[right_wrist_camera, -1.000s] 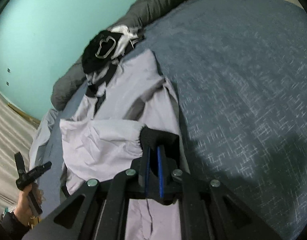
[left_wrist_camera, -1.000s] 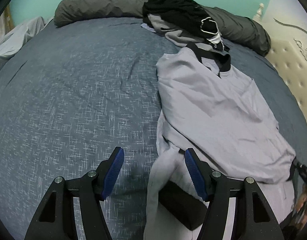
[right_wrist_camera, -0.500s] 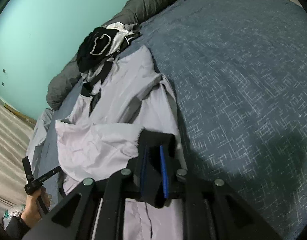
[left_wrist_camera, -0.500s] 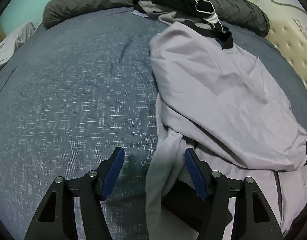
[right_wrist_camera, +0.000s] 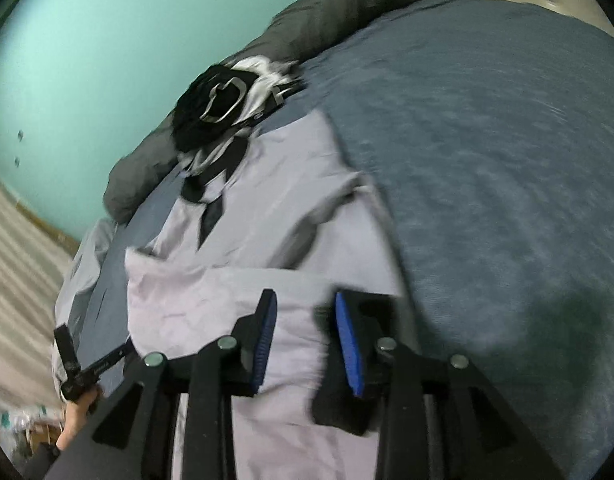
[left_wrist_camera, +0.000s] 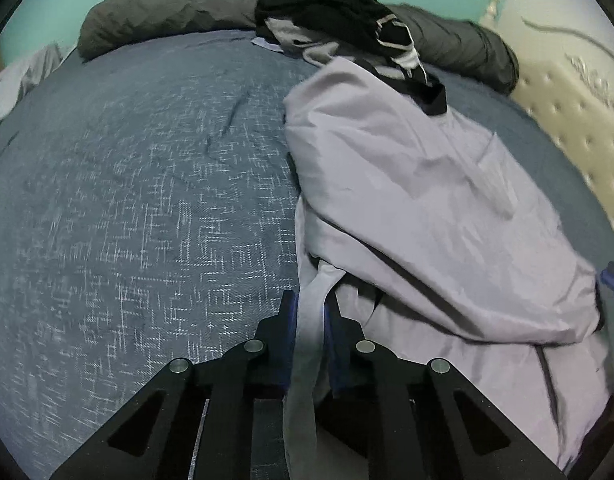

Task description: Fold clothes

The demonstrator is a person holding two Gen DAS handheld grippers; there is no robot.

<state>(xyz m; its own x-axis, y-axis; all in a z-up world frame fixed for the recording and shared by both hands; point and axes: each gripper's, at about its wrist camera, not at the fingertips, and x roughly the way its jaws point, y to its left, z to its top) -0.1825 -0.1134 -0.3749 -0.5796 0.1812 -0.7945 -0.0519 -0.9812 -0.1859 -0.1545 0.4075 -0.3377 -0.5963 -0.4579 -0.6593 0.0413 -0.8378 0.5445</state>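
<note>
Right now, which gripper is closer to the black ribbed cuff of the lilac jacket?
Right. The right gripper has just opened, the black cuff beside its pad; the left gripper pinches lilac fabric elsewhere.

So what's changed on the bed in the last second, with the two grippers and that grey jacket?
The left gripper has just been closing and now pinches a fold of the grey jacket. The right gripper has just been opening, letting go of the jacket's black cuff, which lies by its right finger. The pile of dark clothes and the bedspread are unchanged.
</note>
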